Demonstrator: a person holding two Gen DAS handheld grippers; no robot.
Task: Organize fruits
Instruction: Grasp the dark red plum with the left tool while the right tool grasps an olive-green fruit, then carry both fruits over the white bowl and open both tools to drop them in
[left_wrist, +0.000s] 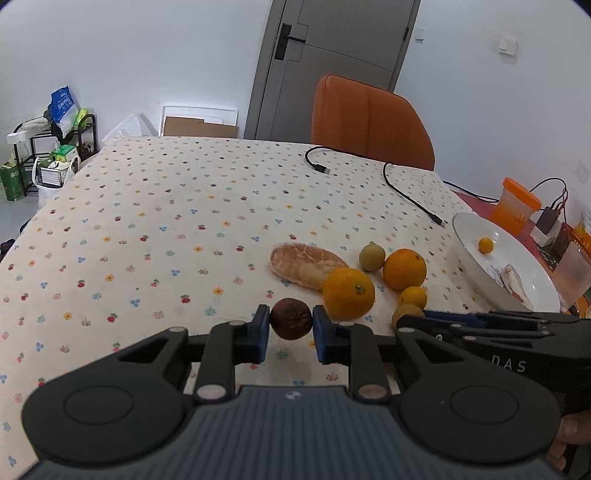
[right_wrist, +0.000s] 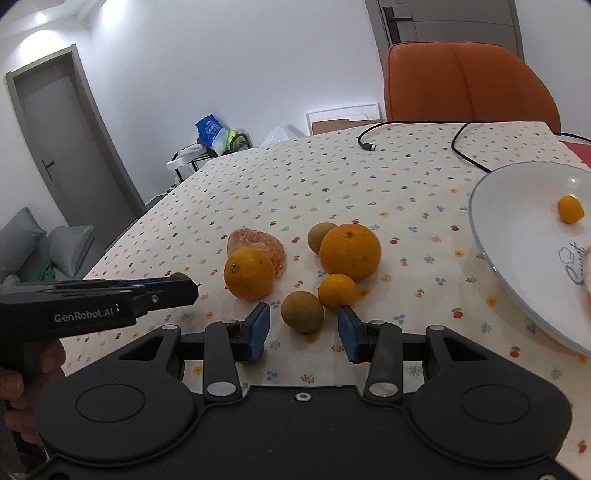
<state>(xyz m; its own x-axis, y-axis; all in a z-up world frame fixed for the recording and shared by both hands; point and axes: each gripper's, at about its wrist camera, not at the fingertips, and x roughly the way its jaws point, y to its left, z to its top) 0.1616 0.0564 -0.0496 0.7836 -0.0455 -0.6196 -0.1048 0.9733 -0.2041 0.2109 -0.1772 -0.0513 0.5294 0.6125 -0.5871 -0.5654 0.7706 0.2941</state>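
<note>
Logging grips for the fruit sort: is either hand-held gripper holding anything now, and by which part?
The left hand-held gripper clamps the dark purple fruit across its sides. The right hand-held gripper brackets a brownish-green fruit, pads clear of it.

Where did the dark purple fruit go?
In the left wrist view, the dark purple fruit sits pinched between the left gripper's blue fingers, just left of a big orange.

A brown round fruit (right_wrist: 302, 312) sits between the right hand-held gripper (right_wrist: 303, 329) pads, untouched.
</note>
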